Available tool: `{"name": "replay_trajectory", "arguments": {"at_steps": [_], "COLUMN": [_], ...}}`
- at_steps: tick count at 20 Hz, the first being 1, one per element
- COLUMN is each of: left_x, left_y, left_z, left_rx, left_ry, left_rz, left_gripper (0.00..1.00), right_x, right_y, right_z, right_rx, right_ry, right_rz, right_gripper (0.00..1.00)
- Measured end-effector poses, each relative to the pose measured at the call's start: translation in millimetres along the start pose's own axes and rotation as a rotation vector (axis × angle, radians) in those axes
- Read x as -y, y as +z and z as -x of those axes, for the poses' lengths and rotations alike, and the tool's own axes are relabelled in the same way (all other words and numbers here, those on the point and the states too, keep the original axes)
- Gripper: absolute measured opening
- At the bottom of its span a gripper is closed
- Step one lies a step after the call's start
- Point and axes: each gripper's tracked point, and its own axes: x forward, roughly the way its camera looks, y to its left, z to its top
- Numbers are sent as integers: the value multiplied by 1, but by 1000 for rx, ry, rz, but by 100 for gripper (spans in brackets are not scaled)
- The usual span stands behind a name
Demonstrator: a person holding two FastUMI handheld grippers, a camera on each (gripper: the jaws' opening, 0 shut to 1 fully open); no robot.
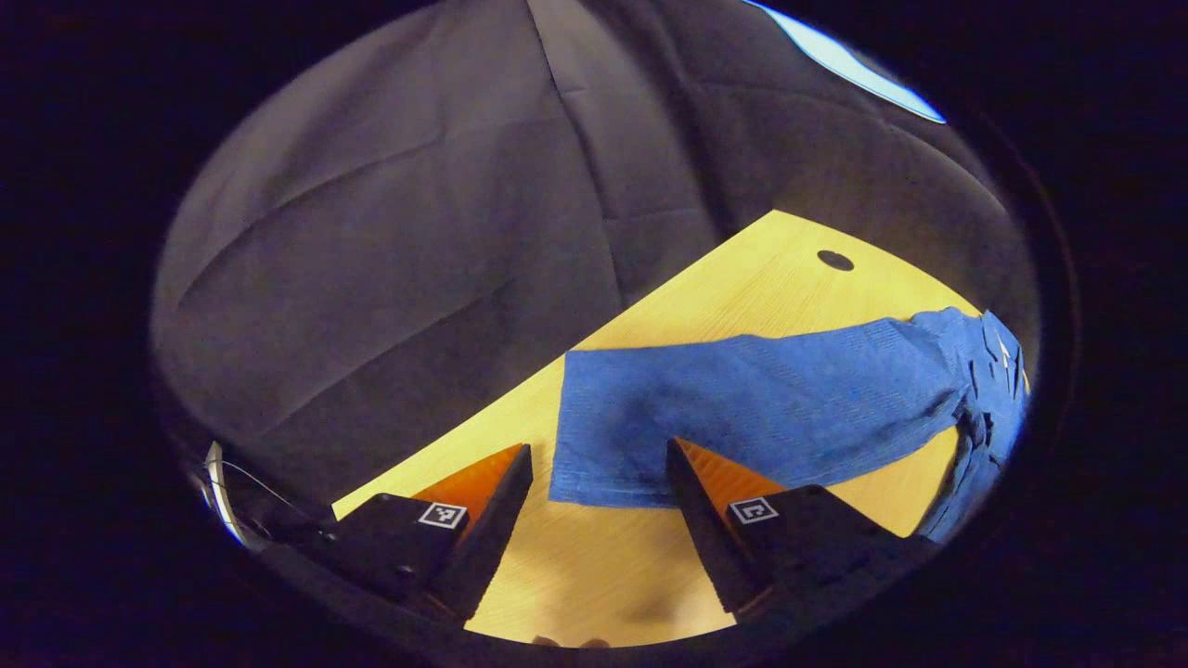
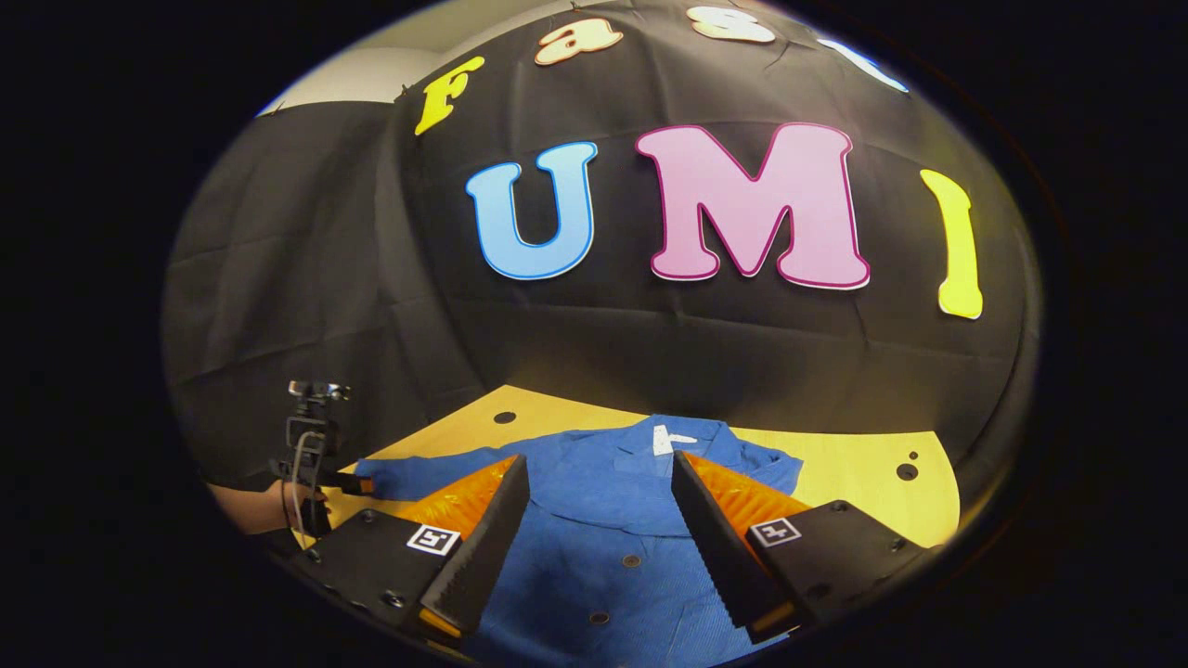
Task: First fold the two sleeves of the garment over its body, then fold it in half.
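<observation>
The blue garment (image 2: 603, 529) is lying spread flat on the yellow wooden table (image 2: 835, 464), front side up, its buttons running down the middle and its collar pointing toward the black cloth wall. One sleeve (image 1: 742, 408) is stretching straight out sideways across the tabletop, unfolded, its cuff end lying flat.

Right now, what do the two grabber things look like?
Each gripper has two wedge-shaped fingers with saw-toothed inner edges, ridged on their sloped faces. The left gripper and right gripper both carry a small square black-and-white marker on each blocky dark finger base. In the right gripper view, the other gripper farther off has a camera on top, a thin cable, and a hand holding it.
</observation>
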Motion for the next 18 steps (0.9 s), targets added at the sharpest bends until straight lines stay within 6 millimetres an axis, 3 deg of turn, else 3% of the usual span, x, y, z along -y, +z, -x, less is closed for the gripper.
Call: {"name": "replay_trajectory", "arguments": {"at_steps": [1, 5, 7, 9, 12, 13, 15, 17, 18], "left_x": [2, 6, 4, 5, 17, 24, 29, 33, 34], "left_y": [8, 3, 2, 3, 8, 10, 12, 17, 16], "left_z": [0, 2, 11, 4, 1, -2, -2, 0, 0], "left_rx": [18, -18, -60, -76, -61, -56, -49, -45, -40], "left_ry": [-18, -78, -115, -125, -146, -149, -164, -193, -206], "left_rz": [5, 35, 98, 89, 69, 68, 68, 88, 97], "left_gripper": [85, 81, 78, 78, 51, 27, 10, 7, 2], "right_x": [1, -1, -2, -3, 0, 1, 7, 14, 17], "right_y": [5, 23, 25, 24, 20, 17, 12, 11, 9], "right_z": [6, 25, 26, 27, 29, 30, 31, 31, 32], "right_rx": [17, 88, 102, 101, 88, 81, 64, 60, 58], "right_ry": [-1, -5, -6, 0, 5, 0, -13, -27, -35], "right_rz": [20, 128, 171, 184, 166, 157, 140, 128, 127], "right_gripper": [98, 97, 97, 98, 100, 100, 100, 100, 100]}}
